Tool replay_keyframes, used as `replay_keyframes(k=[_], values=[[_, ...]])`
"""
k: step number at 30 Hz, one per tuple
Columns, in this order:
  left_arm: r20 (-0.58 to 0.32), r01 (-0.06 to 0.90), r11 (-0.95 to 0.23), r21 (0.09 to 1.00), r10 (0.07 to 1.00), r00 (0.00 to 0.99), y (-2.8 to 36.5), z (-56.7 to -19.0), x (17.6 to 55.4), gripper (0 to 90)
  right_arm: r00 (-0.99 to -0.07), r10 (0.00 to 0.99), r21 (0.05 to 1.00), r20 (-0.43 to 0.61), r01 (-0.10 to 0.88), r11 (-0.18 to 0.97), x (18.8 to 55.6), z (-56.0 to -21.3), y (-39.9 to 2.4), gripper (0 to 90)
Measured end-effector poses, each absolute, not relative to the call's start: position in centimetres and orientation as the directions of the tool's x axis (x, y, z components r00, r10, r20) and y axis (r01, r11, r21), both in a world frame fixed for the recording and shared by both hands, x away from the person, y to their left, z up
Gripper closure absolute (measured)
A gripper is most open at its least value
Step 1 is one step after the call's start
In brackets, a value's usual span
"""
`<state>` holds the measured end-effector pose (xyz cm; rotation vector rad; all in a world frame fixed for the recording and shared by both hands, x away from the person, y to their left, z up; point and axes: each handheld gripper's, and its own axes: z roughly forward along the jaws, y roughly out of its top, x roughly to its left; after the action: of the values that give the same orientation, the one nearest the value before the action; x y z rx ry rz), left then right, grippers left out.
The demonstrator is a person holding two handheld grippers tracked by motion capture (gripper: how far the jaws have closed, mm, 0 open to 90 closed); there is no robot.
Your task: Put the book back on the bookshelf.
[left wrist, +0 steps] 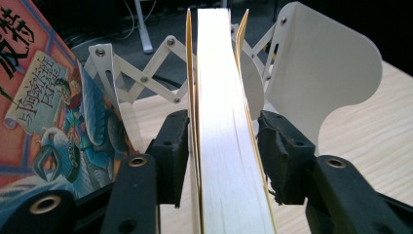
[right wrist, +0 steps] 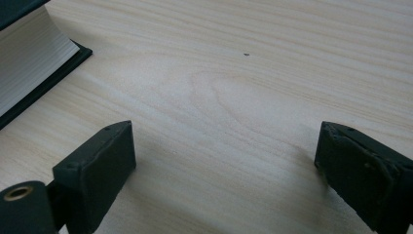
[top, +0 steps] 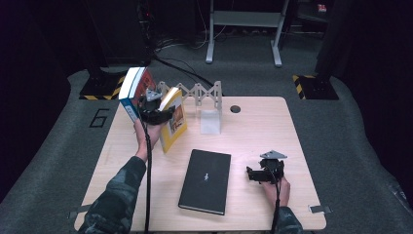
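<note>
Books form the working set here, and you read every position against the white metal expanding book rack (top: 197,95) at the far edge of the light wooden table (top: 253,131). Your left gripper (top: 157,113) sits just in front of the rack's left end, its jaws either side of the yellow-covered paperback book (left wrist: 219,141). In the left gripper view the book stands upright on edge with its page block facing you. Narrow gaps show between both pads and the yellow covers, so the jaws stand slightly spread and press on nothing. A thick red-and-blue illustrated book (top: 134,90) leans just left of the yellow one, by the rack's left end. A flat black hardcover book (top: 205,180) lies well in front of the rack, toward your side of the table. Your right gripper (top: 263,173) rests right of the black book, jaws spread wide over bare wood with nothing between them.
</note>
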<state>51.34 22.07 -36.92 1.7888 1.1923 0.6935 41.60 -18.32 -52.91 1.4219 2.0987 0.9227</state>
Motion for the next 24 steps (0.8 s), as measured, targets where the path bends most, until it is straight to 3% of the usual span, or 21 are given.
replay_keyframes(k=[6,14,24], values=[[0.034,0.447,-0.22,0.867,0.921,0.387,21.6,-36.5,51.4,73.6,-0.375,0.927,0.733,0.008,0.633,0.25,41.6,-52.9,-18.3,7.3],[0.03,0.427,-0.181,0.886,0.941,0.337,21.7,-36.7,51.8,75.1,-0.377,0.926,0.735,0.005,0.629,0.252,41.6,-52.9,-18.4,7.7],[-0.066,0.445,-0.063,0.894,0.961,0.267,22.1,-36.2,53.9,75.0,-0.377,0.926,0.735,0.005,0.629,0.253,41.7,-52.9,-18.4,8.0]])
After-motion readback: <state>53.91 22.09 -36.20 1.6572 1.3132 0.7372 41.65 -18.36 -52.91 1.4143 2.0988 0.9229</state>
